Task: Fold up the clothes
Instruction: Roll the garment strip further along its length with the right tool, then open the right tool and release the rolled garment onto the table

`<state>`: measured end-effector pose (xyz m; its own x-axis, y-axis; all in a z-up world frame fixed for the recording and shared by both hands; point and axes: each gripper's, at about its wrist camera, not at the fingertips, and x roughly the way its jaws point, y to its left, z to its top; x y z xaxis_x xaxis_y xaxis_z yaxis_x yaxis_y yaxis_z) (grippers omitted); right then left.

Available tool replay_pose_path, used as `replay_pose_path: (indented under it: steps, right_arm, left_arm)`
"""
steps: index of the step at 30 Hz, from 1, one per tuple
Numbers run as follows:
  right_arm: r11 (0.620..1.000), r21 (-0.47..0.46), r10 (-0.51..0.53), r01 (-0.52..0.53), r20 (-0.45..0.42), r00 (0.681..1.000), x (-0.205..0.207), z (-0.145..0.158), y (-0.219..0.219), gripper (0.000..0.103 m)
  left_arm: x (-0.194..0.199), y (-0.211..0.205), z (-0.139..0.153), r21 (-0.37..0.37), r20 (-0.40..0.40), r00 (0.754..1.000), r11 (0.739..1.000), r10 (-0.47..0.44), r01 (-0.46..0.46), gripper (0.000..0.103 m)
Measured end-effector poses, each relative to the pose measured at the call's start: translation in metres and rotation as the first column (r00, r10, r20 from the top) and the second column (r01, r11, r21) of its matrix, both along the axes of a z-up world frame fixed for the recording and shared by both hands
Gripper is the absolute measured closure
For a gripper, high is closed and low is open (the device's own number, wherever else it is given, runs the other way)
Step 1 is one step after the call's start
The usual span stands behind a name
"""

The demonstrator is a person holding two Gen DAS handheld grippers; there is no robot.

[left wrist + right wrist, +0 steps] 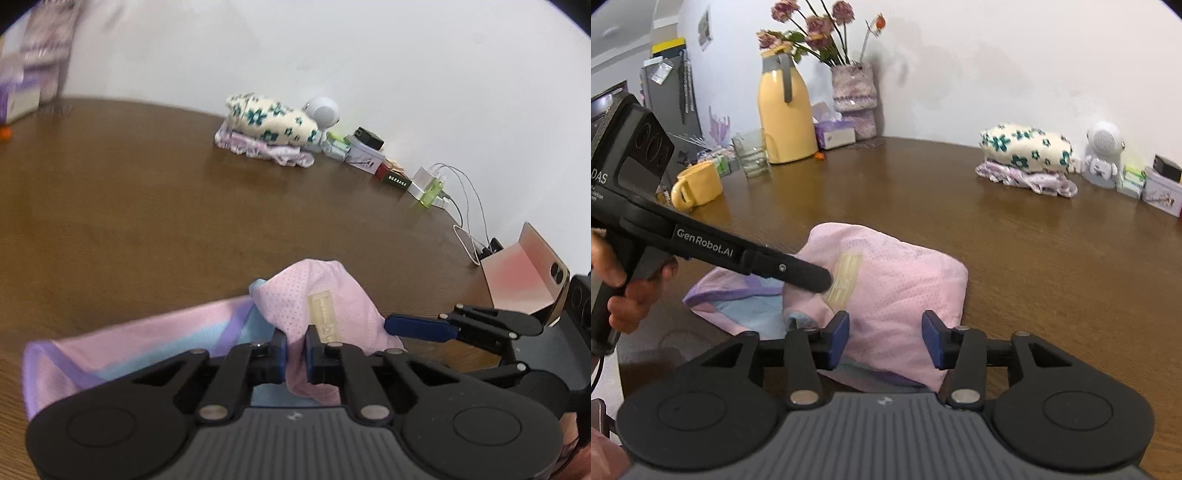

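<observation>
Two hand-held grippers work a pink mesh garment lying near the front edge of a brown wooden table, partway through a fold. At left, the left gripper pinches a gathered ridge of the pink cloth, jaws nearly closed on it, apparently so the bunched layer can be lifted and carried over the flatter pink, blue and purple part that trails away to its side. A pale rubbery label sits on the cloth just past that pinch. The right gripper hovers at the garment's near edge with its jaws half parted, cloth showing between the blue pads but not pressed by them; it looks released, or poised to take a fresh corner. A person's hand grasps the left tool's handle. Against the far wall, a floral bundle rests on a lilac garment, seemingly finished pieces set out of the way, next to a small white robot-shaped speaker. A yellow jug and a vase of dried roses stand well apart from the work.
</observation>
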<state>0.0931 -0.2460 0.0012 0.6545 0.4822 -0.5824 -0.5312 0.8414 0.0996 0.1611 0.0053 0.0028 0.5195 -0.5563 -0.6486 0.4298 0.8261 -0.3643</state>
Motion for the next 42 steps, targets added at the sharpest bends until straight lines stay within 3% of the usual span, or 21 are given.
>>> replay_pose_path:
  steps: [4, 6, 8, 11, 14, 16, 17, 20, 23, 27, 28, 30, 31, 34, 35, 36, 42]
  right_arm:
    - [1.000, -0.010, 0.016, -0.016, -0.028, 0.999, 0.003, -0.008, 0.002, 0.056]
    - [1.000, -0.010, 0.018, -0.018, -0.033, 0.999, 0.003, -0.011, 0.003, 0.056]
    - [1.000, 0.005, 0.017, -0.017, -0.028, 0.999, 0.002, -0.008, 0.000, 0.055]
    - [0.999, 0.041, 0.005, -0.005, -0.003, 1.000, 0.002, 0.002, -0.011, 0.055]
    - [0.998, 0.058, -0.004, 0.003, 0.020, 1.000, 0.007, 0.012, -0.017, 0.055]
    - [0.999, 0.036, -0.001, 0.000, 0.033, 0.999, 0.016, 0.015, -0.013, 0.055]
    - [1.000, 0.028, 0.005, -0.006, 0.038, 0.999, 0.020, 0.015, -0.009, 0.055]
    - [1.000, 0.012, 0.028, -0.028, 0.036, 0.999, 0.031, 0.011, 0.004, 0.058]
    - [0.998, -0.035, 0.044, -0.043, 0.027, 0.999, 0.034, 0.000, 0.017, 0.063]
    - [0.997, -0.063, 0.044, -0.044, 0.007, 0.999, 0.034, -0.015, 0.023, 0.063]
    - [0.997, -0.060, 0.043, -0.043, 0.003, 0.999, 0.034, -0.016, 0.023, 0.063]
    - [0.998, -0.054, 0.043, -0.043, 0.004, 0.999, 0.033, -0.015, 0.022, 0.063]
    - [0.998, -0.044, 0.041, -0.040, 0.009, 0.999, 0.032, -0.013, 0.020, 0.062]
    - [0.999, -0.017, 0.049, -0.048, 0.047, 0.998, 0.022, 0.001, 0.016, 0.062]
    - [0.998, -0.020, 0.061, -0.060, 0.059, 0.996, 0.018, 0.005, 0.016, 0.062]
    - [0.997, -0.028, 0.073, -0.071, 0.067, 0.995, 0.014, 0.007, 0.017, 0.062]
    - [0.992, -0.106, 0.070, -0.069, 0.010, 0.997, 0.008, -0.015, 0.023, 0.063]
  left_arm:
    - [0.005, -0.002, -0.003, 0.067, -0.007, 1.000, 0.998, 0.021, -0.020, 0.089]
    - [0.005, 0.000, -0.008, 0.078, -0.032, 0.999, 0.996, 0.038, -0.035, 0.061]
    - [-0.004, 0.002, -0.006, 0.078, 0.000, 0.999, 0.996, 0.041, -0.041, 0.044]
    - [-0.031, 0.005, 0.004, 0.084, 0.086, 0.996, 0.996, 0.018, -0.025, 0.034]
    - [-0.053, -0.005, 0.010, 0.145, 0.161, 0.986, 0.989, -0.040, 0.016, 0.035]
    - [-0.063, -0.019, 0.008, 0.233, 0.206, 0.975, 0.972, -0.087, 0.038, 0.044]
    - [-0.066, -0.026, 0.006, 0.273, 0.222, 0.969, 0.961, -0.110, 0.046, 0.055]
    - [-0.068, -0.041, -0.003, 0.325, 0.218, 0.963, 0.942, -0.157, 0.081, 0.075]
    - [-0.067, -0.045, -0.014, 0.353, 0.197, 0.966, 0.931, -0.170, 0.092, 0.077]
    - [-0.067, -0.041, -0.016, 0.347, 0.183, 0.968, 0.933, -0.171, 0.099, 0.075]
    - [-0.068, -0.038, -0.013, 0.335, 0.185, 0.968, 0.937, -0.167, 0.097, 0.072]
    - [-0.067, -0.031, -0.002, 0.291, 0.212, 0.966, 0.953, -0.149, 0.083, 0.057]
    - [-0.066, -0.027, 0.006, 0.257, 0.240, 0.962, 0.964, -0.129, 0.065, 0.055]
    - [-0.053, -0.021, 0.022, 0.205, 0.290, 0.953, 0.978, -0.085, 0.024, 0.065]
    - [-0.046, -0.021, 0.024, 0.202, 0.294, 0.953, 0.979, -0.078, 0.018, 0.079]
    - [-0.038, -0.023, 0.023, 0.208, 0.285, 0.956, 0.978, -0.076, 0.015, 0.085]
    - [0.004, -0.031, -0.007, 0.250, 0.164, 0.985, 0.968, -0.061, 0.018, 0.088]
